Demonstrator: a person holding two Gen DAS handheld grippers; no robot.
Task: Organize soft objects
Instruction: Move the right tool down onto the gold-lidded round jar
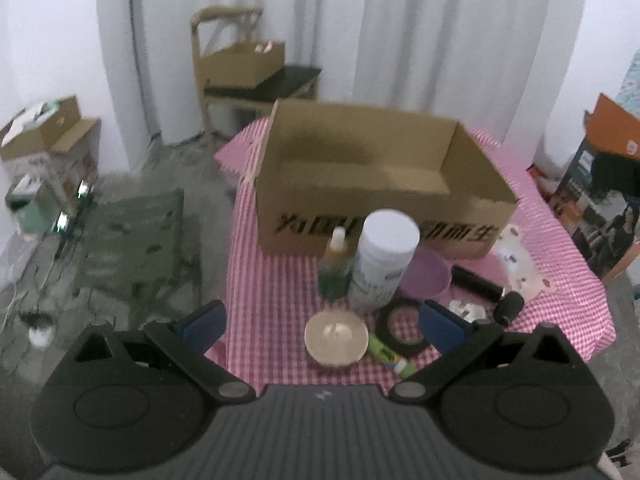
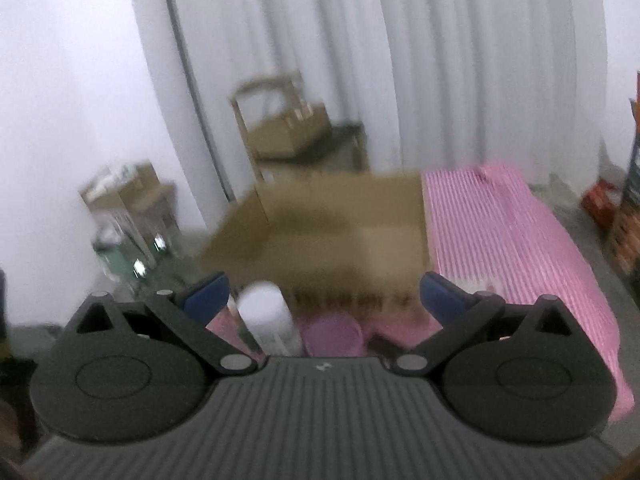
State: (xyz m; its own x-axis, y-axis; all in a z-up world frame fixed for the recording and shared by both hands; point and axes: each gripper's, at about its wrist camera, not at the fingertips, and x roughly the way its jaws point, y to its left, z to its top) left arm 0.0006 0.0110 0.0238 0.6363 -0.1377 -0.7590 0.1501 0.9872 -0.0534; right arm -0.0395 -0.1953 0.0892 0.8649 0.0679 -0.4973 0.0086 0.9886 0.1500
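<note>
Cloth (image 1: 520, 264) lay at 3 o'clock of the box (image 1: 376, 176), untouched; we held left gripper (image 1: 322, 322) and right gripper (image 2: 324, 292) spread, empty. Next: reach it.

Motion blur smears the cardboard box (image 2: 332, 236) in the right wrist view, its printed lettering unreadable.

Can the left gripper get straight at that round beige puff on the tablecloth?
Probably yes. The left gripper is open, and the beige puff lies between its fingertips at the table's near edge, with the bottles behind it, not in front.
</note>
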